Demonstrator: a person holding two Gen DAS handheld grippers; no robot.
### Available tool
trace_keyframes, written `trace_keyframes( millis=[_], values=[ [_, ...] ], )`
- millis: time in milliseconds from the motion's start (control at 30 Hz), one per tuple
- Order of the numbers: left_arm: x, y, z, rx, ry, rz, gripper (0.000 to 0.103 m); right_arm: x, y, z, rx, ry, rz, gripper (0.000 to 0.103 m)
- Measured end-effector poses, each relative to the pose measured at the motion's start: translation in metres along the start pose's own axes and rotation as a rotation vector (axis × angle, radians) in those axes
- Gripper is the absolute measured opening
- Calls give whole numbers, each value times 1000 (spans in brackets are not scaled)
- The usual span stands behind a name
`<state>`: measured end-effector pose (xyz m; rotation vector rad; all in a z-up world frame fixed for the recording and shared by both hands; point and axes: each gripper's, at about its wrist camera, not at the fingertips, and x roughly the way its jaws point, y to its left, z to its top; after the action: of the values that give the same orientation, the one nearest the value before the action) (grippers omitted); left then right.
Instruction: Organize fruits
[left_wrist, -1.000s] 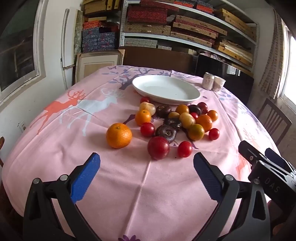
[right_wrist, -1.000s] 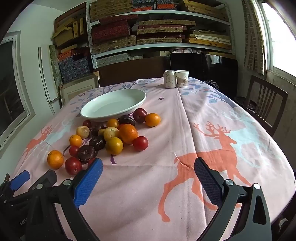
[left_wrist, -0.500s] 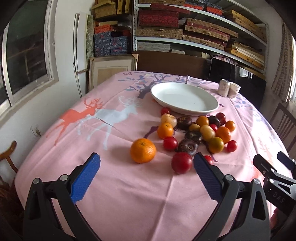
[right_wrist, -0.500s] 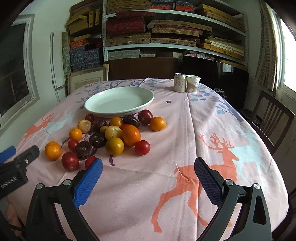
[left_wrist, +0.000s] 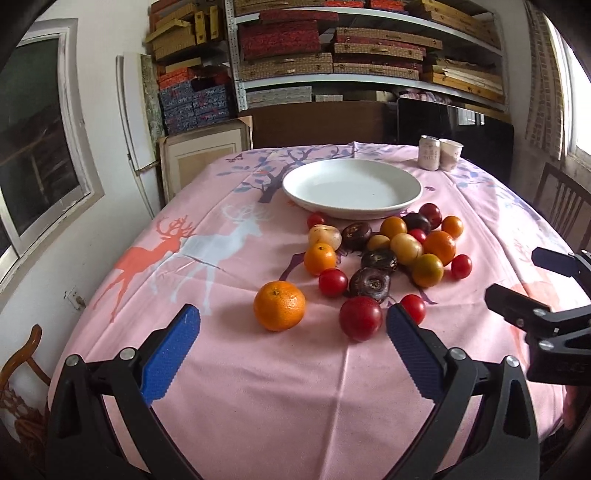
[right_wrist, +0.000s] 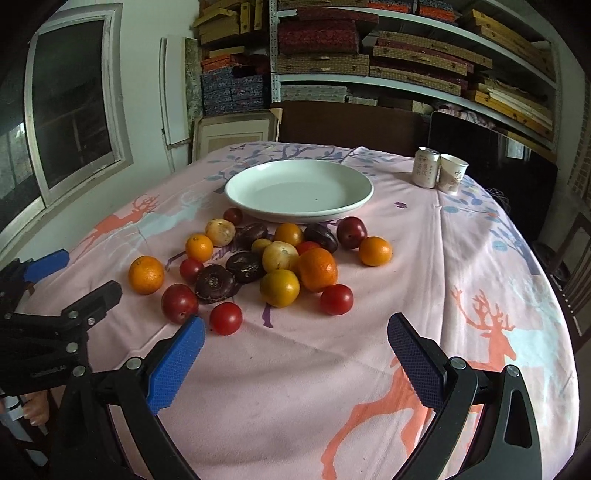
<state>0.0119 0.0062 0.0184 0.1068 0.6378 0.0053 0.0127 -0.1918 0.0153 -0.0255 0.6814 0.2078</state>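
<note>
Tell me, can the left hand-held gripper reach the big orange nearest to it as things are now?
Probably yes. The left hand-held gripper is open, and the big orange lies just ahead between its fingers, apart from the fruit pile. Only bare tablecloth lies between; the red plum sits beside it, not in the way.

Small red fruit (left_wrist: 416, 235): mid-pile in the left view, mostly hidden behind a yellow fruit (left_wrist: 406, 248).
Can (right_wrist: 425, 167): print too small to read.
Right tongs (left_wrist: 532, 284): cut off at the left view's right edge.
Chair (left_wrist: 22, 369): lower left, cropped by the frame.
Counter (right_wrist: 461, 266): near edge hidden behind the tongs' arms.
</note>
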Motion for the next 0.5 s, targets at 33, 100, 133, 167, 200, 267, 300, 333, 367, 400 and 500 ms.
trace_keyframes(
  millis=[33,100,133,167,200,267,300,333,367,400,500],
  values=[
    [1,2,-1,-13,1,-18,99,-2,-2,-1,3,-6,25,100],
    [3,8,-3,-40,16,-53,99,-4,-8,-2,9,-18,48,100],
    [4,11,-4,-53,22,-70,99,-4,-10,-4,10,-18,66,100],
    [6,15,-5,-66,25,-82,99,-3,-11,-5,8,-14,84,100],
    [7,17,-6,-74,27,-87,99,-1,-11,-6,1,-3,95,100],
    [9,22,-7,-93,34,-97,99,4,-8,-8,-14,22,99,100],
    [11,22,-8,-99,37,-105,99,7,-7,-8,-19,31,91,100],
    [12,22,-8,-104,42,-125,99,9,-5,-8,-20,37,77,100],
    [13,21,-8,-105,48,-147,99,12,-5,-8,-17,42,66,100],
    [14,19,-9,-104,52,-180,99,14,-5,-7,-15,46,57,100],
    [13,14,-9,-91,54,-248,99,16,-4,-6,-31,54,20,100]
  ],
)
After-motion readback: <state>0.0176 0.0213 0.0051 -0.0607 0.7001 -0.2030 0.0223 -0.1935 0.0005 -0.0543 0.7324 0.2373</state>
